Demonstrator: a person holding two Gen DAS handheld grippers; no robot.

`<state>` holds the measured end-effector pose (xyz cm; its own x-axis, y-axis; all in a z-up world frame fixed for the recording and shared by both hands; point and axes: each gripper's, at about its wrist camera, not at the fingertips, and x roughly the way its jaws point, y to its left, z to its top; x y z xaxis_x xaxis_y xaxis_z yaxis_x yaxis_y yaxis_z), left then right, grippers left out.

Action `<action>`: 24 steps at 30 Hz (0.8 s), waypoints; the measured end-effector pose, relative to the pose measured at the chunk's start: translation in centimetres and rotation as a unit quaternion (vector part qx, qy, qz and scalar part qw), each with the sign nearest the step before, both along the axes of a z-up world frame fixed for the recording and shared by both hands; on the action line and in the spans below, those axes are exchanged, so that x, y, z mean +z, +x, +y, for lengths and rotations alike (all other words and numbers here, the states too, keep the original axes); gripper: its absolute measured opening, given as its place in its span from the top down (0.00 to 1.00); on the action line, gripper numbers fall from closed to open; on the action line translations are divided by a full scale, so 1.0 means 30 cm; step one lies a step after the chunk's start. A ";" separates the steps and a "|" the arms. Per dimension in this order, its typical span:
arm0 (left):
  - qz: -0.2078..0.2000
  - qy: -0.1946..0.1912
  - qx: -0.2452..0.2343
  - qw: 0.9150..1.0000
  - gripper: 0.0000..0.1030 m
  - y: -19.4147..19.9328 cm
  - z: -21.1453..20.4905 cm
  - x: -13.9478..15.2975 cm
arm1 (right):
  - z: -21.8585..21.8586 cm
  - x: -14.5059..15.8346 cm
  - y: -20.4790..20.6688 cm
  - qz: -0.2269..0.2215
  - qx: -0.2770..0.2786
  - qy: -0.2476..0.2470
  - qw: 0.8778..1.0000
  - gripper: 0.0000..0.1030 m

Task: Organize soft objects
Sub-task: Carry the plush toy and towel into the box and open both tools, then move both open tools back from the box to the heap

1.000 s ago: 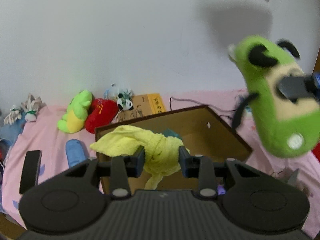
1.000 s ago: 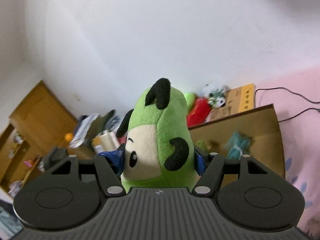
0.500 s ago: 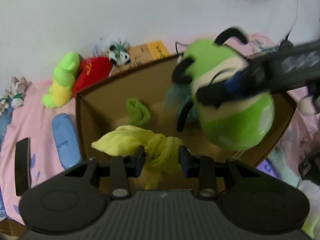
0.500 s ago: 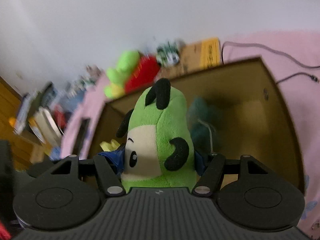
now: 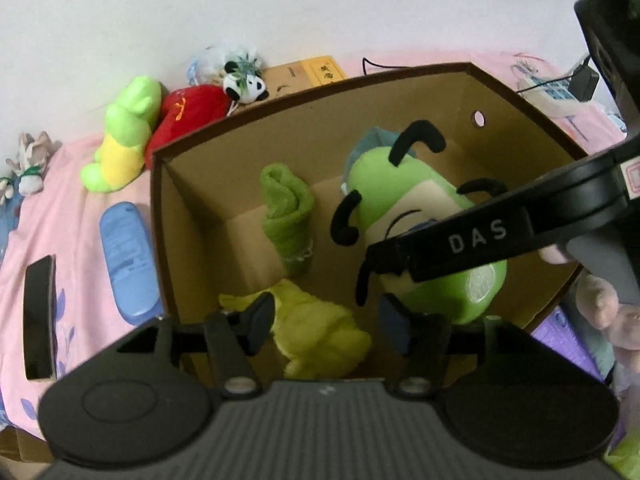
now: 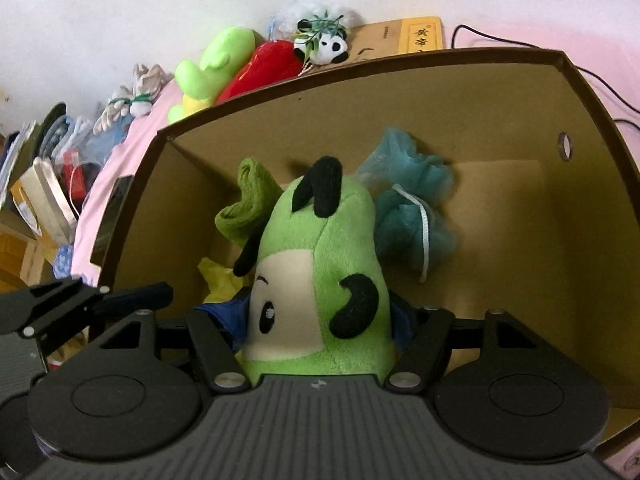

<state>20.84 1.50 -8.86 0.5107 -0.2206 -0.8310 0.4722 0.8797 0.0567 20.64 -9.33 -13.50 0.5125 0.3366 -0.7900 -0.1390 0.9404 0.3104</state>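
An open brown cardboard box (image 5: 320, 92) (image 6: 360, 68) lies on a pink bed. Inside are a rolled green towel (image 5: 288, 216) (image 6: 248, 196) and a teal mesh sponge (image 6: 412, 200). My left gripper (image 5: 326, 320) hangs over the box's near corner, its jaws opening. The yellow cloth (image 5: 324, 332) lies loose between them, clear of the right pad. My right gripper (image 6: 316, 316) holds a green plush toy (image 6: 320, 264) (image 5: 412, 208) low inside the box. Its jaws are opening, and the pads still touch the toy's sides.
Against the wall behind the box lie a green-and-yellow plush (image 5: 124, 136), a red plush (image 5: 188, 108), a small panda (image 5: 244, 84) and a book (image 5: 308, 76). A blue case (image 5: 124, 256) and a black phone (image 5: 38, 316) lie left of the box. Cluttered shelves (image 6: 40, 184) stand far left.
Both grippers came down over the box. The left jaws spread and the yellow cloth slipped from their grip. The right gripper brought the green plush down into the box.
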 end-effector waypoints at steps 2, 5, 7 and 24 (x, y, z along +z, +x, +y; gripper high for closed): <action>0.000 -0.007 0.006 1.000 0.38 0.001 0.006 0.006 | -0.010 0.012 -0.008 -0.011 0.003 0.014 1.000 0.46; -0.001 -0.022 0.016 1.000 0.37 -0.011 0.014 0.027 | -0.006 0.042 -0.028 -0.031 0.020 0.022 0.999 0.46; -0.008 -0.025 0.020 0.999 0.37 -0.027 0.015 0.042 | 0.005 0.062 -0.037 -0.043 0.024 0.001 0.999 0.46; -0.083 -0.027 0.062 0.994 0.34 -0.213 0.034 0.223 | -0.072 0.253 -0.293 -0.199 0.006 0.056 0.978 0.46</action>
<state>14.44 2.53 -2.16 0.6664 -0.1891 -0.7212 0.3470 0.9348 0.0755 11.85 -11.48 -5.90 0.7675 0.4170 -0.4869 -0.2806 0.9014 0.3297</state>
